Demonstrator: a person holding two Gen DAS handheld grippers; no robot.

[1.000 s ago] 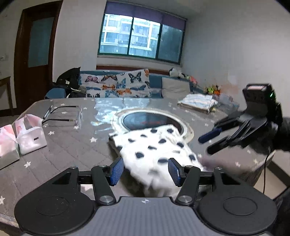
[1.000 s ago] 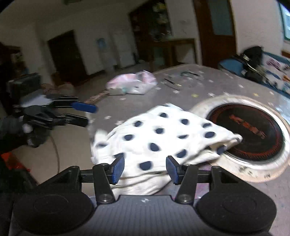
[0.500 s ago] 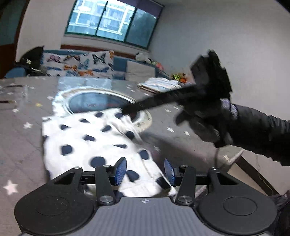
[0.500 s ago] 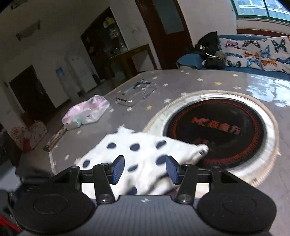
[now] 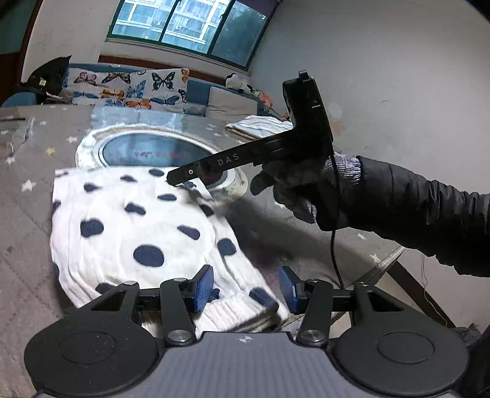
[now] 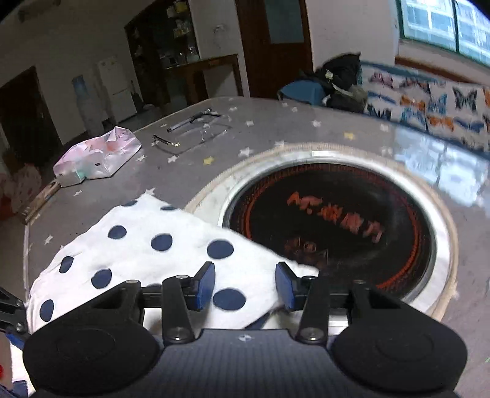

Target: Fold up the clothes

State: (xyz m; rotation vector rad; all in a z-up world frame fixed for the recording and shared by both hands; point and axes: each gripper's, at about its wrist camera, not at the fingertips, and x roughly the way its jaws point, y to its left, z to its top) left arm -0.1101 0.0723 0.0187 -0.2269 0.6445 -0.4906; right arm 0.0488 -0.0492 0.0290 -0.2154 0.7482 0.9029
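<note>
Left wrist view: spotted garment [image 5: 134, 232] lies lengthwise toward the cooktop [image 5: 159, 153].

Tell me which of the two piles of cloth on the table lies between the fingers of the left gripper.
The white polka-dot garment: its ribbed hem lies between the open left gripper. The folded pale stack sits far across the table, beyond the round cooktop.

I am working in a home living and dining room. I am standing at a round dining table [image 6: 275, 122] with a star-patterned cover and a hotpot burner [image 6: 330, 226] set into its middle. A sofa [image 5: 196, 91] with butterfly cushions [image 5: 122, 88] is sitting under the window [image 5: 183, 24]. A wooden door [image 6: 272, 46], shelves [image 6: 180, 36] and a fridge [image 6: 113, 82] are showing behind.
</note>
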